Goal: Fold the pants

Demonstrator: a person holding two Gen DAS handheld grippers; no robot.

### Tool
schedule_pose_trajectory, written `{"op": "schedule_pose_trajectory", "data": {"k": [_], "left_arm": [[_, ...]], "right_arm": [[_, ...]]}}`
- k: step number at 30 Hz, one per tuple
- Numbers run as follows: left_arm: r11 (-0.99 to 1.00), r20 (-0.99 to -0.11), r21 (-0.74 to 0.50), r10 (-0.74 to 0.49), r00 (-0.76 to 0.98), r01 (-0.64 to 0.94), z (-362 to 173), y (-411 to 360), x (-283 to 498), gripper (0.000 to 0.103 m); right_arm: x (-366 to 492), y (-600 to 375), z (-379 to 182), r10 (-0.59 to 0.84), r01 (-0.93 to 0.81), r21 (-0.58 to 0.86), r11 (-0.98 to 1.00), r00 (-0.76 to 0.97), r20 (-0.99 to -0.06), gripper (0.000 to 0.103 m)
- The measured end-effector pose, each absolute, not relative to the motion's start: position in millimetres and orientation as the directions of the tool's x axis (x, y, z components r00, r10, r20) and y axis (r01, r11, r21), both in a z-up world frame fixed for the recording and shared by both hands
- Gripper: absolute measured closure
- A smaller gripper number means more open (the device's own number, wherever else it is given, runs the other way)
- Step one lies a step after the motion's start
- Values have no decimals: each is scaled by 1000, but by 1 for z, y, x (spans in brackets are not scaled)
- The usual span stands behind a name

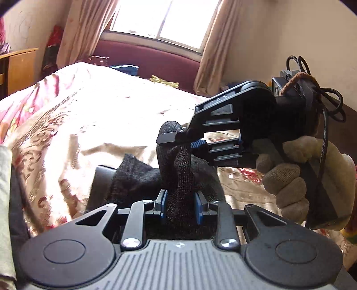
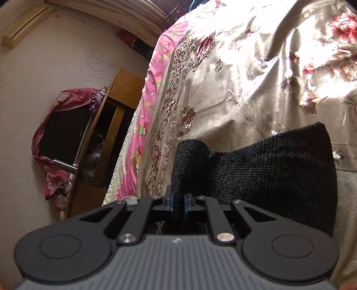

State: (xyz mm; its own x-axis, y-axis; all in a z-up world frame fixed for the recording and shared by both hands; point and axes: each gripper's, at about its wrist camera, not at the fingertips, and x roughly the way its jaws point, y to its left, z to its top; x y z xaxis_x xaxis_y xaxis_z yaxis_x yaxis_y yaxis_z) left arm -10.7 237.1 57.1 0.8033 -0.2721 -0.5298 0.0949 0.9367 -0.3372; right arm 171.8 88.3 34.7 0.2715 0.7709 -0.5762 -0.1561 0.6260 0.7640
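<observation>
Scanning left wrist view from left edge: wooden cabinet (image 1: 21, 67) against wall, floral bedspread (image 1: 67, 116) over bed, sunlit and blown out in middle, curtained window (image 1: 164, 20) above dark red headboard (image 1: 151, 60), blue and yellow cloth bits lying just below it. Centre: black pants (image 1: 178, 169), dark knit fabric, bunched and lifted off bedspread, one thick fold running down between blue pads (image 1: 161, 204) of left gripper (image 1: 180, 207); jaws narrow, pressed on that fold from both sides. Right of centre: right gripper (image 1: 196, 142) seen side-on, clamped on upper edge of same pants, close above left one; gloved hand (image 1: 296, 176) wrapped round its handle, black cable (image 1: 328, 104) looping off top. Switching to right wrist view, left to right: pale wall with pencil scribbles, dark monitor under red cloth (image 2: 55, 133), wooden desk (image 2: 111, 125), pink quilt edge (image 2: 145, 125) beneath beige floral bedspread (image 2: 245, 78). Bottom centre: right gripper (image 2: 179, 205) nearly shut, thin pinch of black pants (image 2: 267, 169) squeezed between pads, rest of fabric spreading right as broad flat panel hanging over bedspread. Pants held at two neighbouring points, both grips on same end; far end of pants not visible.
</observation>
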Motion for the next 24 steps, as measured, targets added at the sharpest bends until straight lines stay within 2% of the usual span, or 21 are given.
{"op": "schedule_pose_trajectory", "data": {"k": [6, 10, 11, 13, 15, 17, 19, 21, 24], "left_arm": [[920, -511, -391, -237, 826, 23, 34, 280, -17, 64], [884, -474, -466, -294, 830, 48, 30, 297, -12, 63], [880, -470, -472, -299, 830, 50, 29, 300, -14, 60], [876, -461, -479, -308, 832, 59, 28, 304, -17, 47], [873, -446, -481, -322, 835, 79, 33, 302, -25, 44], [888, -437, -446, -328, 837, 115, 36, 295, -29, 38], [939, -463, -318, -274, 843, 131, 39, 278, -33, 29], [975, -480, -186, -196, 855, 119, 38, 263, -35, 29], [975, -499, -202, -184, 847, 93, 32, 266, -33, 28]], "right_arm": [[176, 118, 24, 741, -158, 730, 665, 262, -618, 93], [177, 124, 26, 718, -165, 704, 691, 269, -642, 93], [176, 127, 28, 706, -169, 690, 704, 273, -653, 93], [175, 132, 29, 691, -179, 671, 720, 277, -668, 93], [173, 137, 29, 676, -183, 653, 735, 276, -684, 92], [173, 143, 31, 668, -193, 640, 744, 270, -694, 88], [173, 148, 33, 676, -184, 651, 736, 257, -691, 83], [174, 154, 34, 709, -189, 684, 704, 229, -667, 79], [172, 166, 39, 705, -253, 658, 709, 231, -670, 79]]}}
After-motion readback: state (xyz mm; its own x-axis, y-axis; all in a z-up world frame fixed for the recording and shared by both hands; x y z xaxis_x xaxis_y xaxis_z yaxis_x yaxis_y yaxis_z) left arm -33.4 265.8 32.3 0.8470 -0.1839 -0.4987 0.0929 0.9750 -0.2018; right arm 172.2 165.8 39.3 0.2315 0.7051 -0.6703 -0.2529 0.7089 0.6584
